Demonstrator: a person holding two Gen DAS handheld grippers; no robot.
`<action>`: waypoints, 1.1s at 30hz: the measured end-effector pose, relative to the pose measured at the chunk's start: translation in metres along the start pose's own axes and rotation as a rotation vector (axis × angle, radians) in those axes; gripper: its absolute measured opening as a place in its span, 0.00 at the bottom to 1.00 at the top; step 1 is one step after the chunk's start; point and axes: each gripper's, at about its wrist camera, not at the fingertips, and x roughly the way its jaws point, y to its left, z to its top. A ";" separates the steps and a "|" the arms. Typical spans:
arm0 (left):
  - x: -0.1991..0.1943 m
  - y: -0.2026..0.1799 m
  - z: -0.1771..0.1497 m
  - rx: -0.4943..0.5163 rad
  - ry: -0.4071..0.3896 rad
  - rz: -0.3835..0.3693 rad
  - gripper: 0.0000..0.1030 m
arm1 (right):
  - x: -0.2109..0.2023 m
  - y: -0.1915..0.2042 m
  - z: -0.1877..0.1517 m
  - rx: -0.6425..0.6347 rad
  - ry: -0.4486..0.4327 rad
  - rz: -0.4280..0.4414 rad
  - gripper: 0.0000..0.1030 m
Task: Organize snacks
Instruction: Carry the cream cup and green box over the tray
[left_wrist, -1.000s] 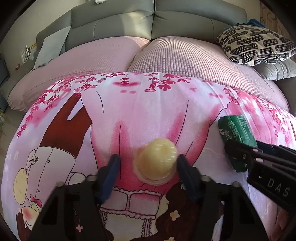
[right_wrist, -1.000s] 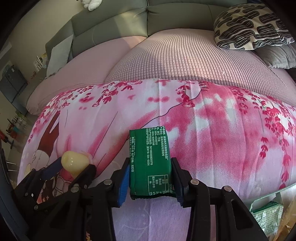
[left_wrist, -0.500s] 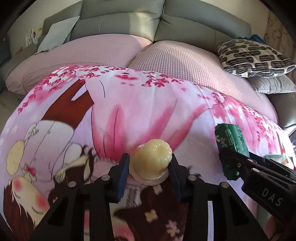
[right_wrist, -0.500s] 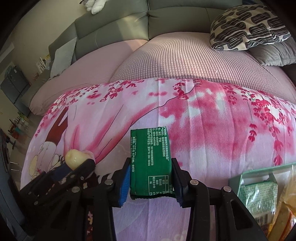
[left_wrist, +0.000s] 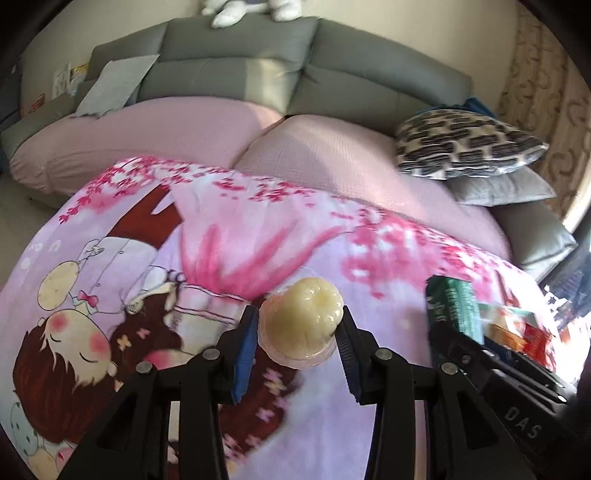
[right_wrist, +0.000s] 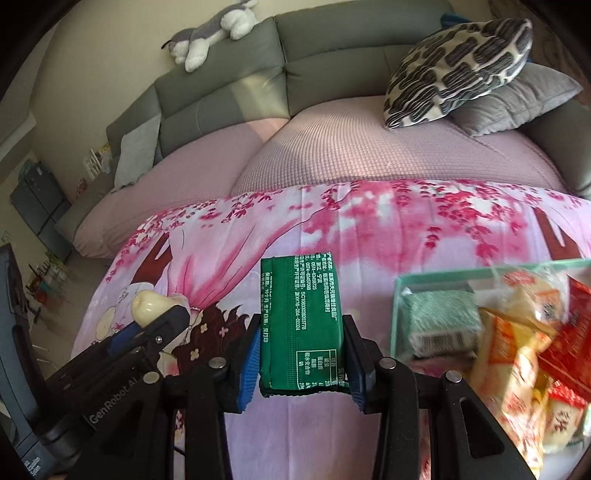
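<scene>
Grid-textured pink cushion (right_wrist: 369, 155), fluted jelly cup (left_wrist: 301, 321)

A pale yellow, fluted jelly cup in clear plastic (left_wrist: 301, 323) is held off the cloth, its domed end pointing away. To its right, a flat dark-green foil snack packet with white print (right_wrist: 301, 325) is held lengthwise — printed back up — left of a pale green box of assorted snack packets (right_wrist: 491, 273).

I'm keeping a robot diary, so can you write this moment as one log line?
left gripper: shut on jelly cup | right gripper: shut on green packet | snack box: right of packet, partly filled
</scene>
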 end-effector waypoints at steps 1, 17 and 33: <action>-0.004 -0.005 -0.002 0.009 -0.003 -0.012 0.42 | -0.006 -0.004 -0.003 0.009 -0.008 0.003 0.41; -0.037 -0.123 -0.040 0.213 0.008 -0.286 0.42 | -0.115 -0.103 -0.044 0.204 -0.162 -0.241 0.41; -0.008 -0.164 -0.097 0.357 0.172 -0.221 0.42 | -0.097 -0.152 -0.083 0.266 -0.014 -0.283 0.41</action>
